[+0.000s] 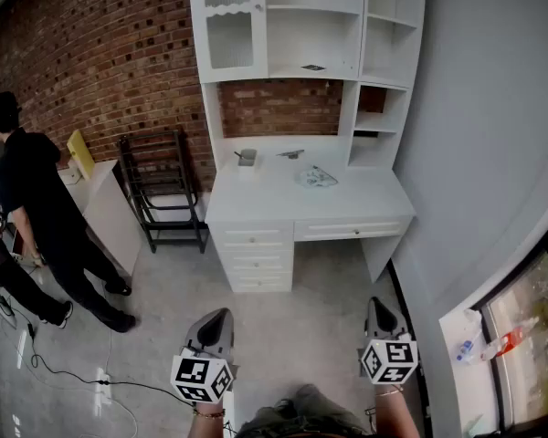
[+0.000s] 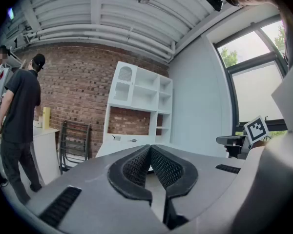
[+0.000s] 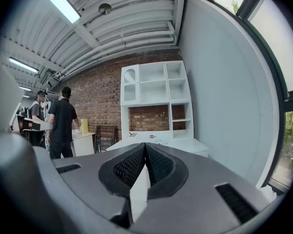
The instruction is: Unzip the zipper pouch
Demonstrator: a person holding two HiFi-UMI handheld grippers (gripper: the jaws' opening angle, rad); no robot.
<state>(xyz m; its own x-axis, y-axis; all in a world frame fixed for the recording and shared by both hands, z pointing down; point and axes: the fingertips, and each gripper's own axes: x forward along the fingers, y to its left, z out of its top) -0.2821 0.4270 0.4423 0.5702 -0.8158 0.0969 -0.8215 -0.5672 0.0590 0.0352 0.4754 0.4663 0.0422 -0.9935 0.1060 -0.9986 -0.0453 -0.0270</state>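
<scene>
The left gripper (image 2: 150,148) is pointing almost level. Its two dark ribbed jaws are pressing together at the tips and nothing is sitting between them. The right gripper (image 3: 145,145) is pointing the same way, and its jaws are likewise meeting tip to tip and pinching nothing. In the head view the two grippers are hanging side by side over the grey concrete floor (image 1: 310,322), well apart from each other.

The pale translucent zipper pouch (image 1: 317,178) is lying flat well ahead of both grippers, nearer the right gripper's line than the left's. It is resting on the top of a white desk with drawers and a shelved hutch (image 1: 256,199), and neither gripper is touching it. Whether its zipper is open or closed is too small to tell.

Beyond the left gripper, a small grey container (image 1: 247,157) is standing at the back of the desktop, left of the pouch. A small dark item (image 1: 290,154), too small to name, is lying between the container and the pouch.

A red brick wall (image 1: 100,53) is running behind the desk. Ahead and to the left of the left gripper, a black metal folding rack (image 1: 163,190) is leaning against that wall. Further left still, a person in black clothes (image 1: 46,217) is standing beside a low white cabinet (image 1: 117,213). A plain grey wall (image 1: 484,135) is rising to the right of the right gripper.
</scene>
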